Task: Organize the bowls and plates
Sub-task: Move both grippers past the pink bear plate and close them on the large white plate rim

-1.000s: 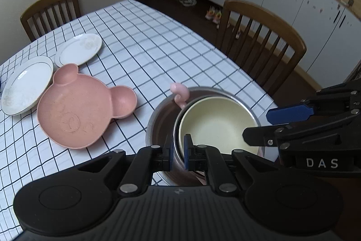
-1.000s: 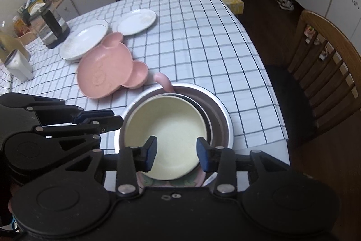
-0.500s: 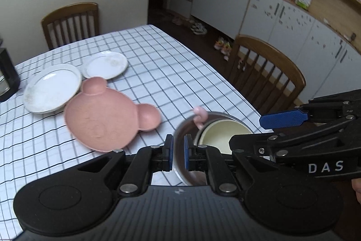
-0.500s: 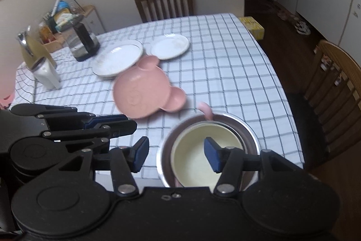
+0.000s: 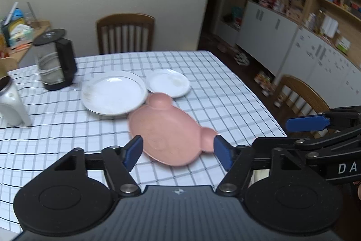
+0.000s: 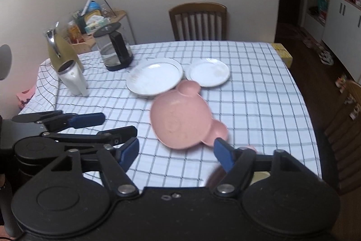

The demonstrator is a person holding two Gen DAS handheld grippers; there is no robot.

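Pink bear-shaped plastic plate (image 5: 168,128) lies flat on the checked table (image 5: 225,92), serving as landmark. Just behind it sit a large white round plate (image 5: 114,92), whose rim meets the pink plate's ear, and a small white round plate (image 5: 168,82) beside that ear. Farther behind the large plate stands a black-and-glass electric kettle (image 5: 56,60); a white jug (image 5: 10,103) stands well to the pink plate's left. A wooden chair (image 5: 126,33) stands at the table's far end. Left tool (image 5: 178,150) hovers in front of the pink plate, jaws spread wide and empty; right tool (image 6: 177,151) likewise hangs open, holding nothing. Only the right wrist view shows a gold-coloured pitcher (image 6: 61,49) behind the jug and, partly hidden below the right tool's finger, a blurred bowl rim (image 6: 259,175) in front of the pink plate.
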